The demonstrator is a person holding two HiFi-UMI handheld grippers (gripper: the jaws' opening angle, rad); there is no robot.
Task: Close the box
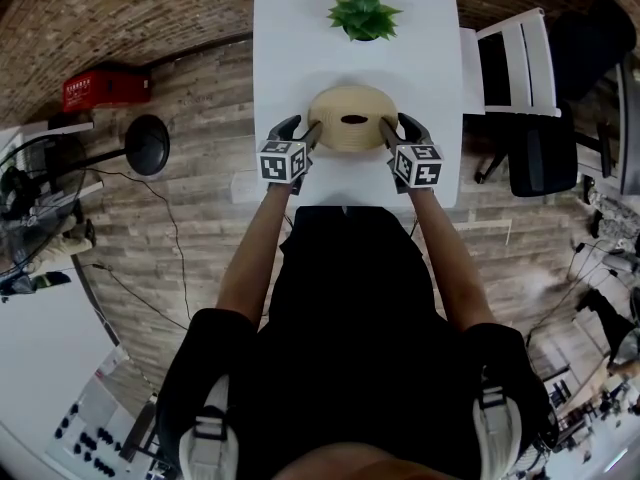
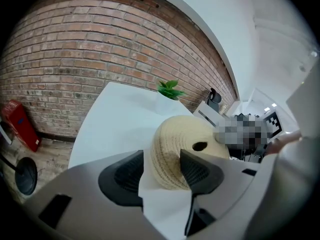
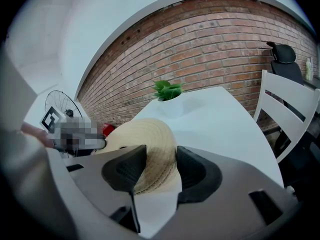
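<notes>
A round woven straw box [image 1: 352, 118] with a dark hole in the top of its lid sits on the white table [image 1: 300, 28], near the front edge. My left gripper [image 1: 305, 134] is at the box's left side. In the left gripper view the box's edge [image 2: 175, 149] lies between the jaws of the left gripper [image 2: 160, 173], with a strip of table showing beside the left pad, so it is open. My right gripper [image 1: 392, 134] is at the box's right side. In the right gripper view both pads of the right gripper [image 3: 160, 171] press on the box's rim [image 3: 150, 144].
A small potted green plant [image 1: 363, 13] stands at the table's far end, behind the box. A white chair [image 1: 515, 58] and a black office chair [image 1: 545, 153] are to the right of the table. On the floor to the left are a red case [image 1: 105, 88] and a black round stand [image 1: 147, 143].
</notes>
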